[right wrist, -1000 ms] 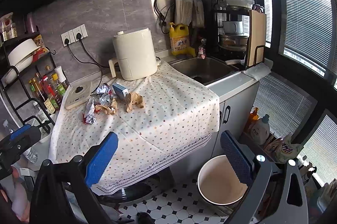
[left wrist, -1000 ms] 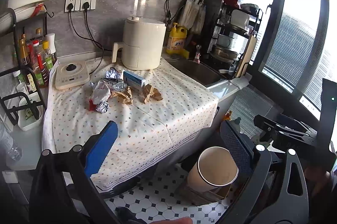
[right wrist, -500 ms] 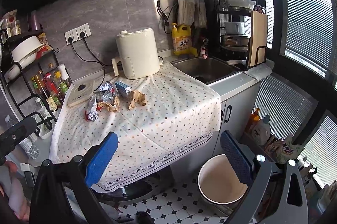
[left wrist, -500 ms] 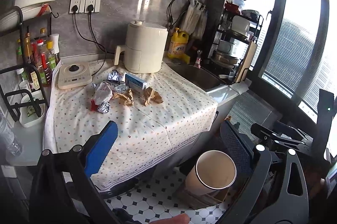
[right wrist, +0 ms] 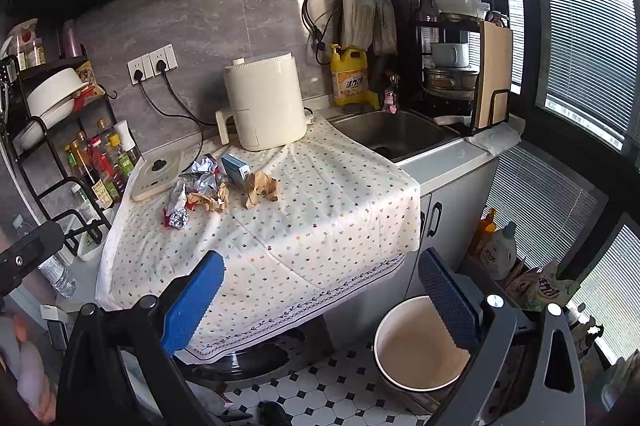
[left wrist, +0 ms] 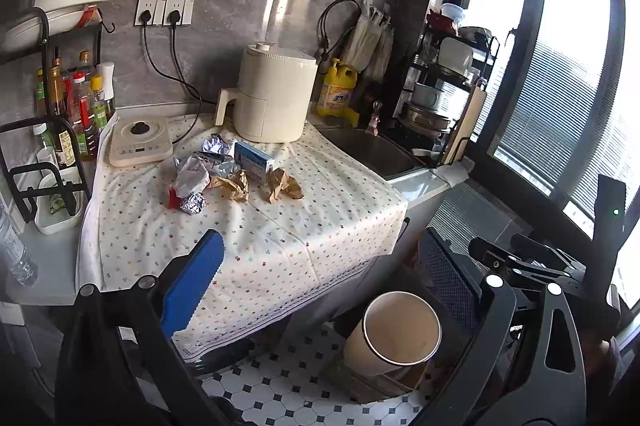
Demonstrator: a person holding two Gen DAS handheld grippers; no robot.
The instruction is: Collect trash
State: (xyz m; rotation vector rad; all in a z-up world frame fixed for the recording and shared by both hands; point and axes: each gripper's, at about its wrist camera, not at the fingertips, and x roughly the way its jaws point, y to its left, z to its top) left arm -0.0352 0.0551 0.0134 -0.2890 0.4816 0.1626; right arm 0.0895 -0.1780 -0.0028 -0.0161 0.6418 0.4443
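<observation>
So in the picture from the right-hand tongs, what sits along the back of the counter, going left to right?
Bottle rack → flat white cooker → cream air fryer → yellow detergent jug → sink → dish rack with the cutting board.

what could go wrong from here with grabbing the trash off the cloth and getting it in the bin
1. The crumpled brown paper, foil wrappers and blue box lie bunched together, so closing on one piece may knock its neighbours.
2. The tablecloth hangs loose over the counter edge; a finger catching it could drag the whole pile.
3. The bin sits on the floor below the cloth's edge, so light scraps may miss it when dropped.
</observation>
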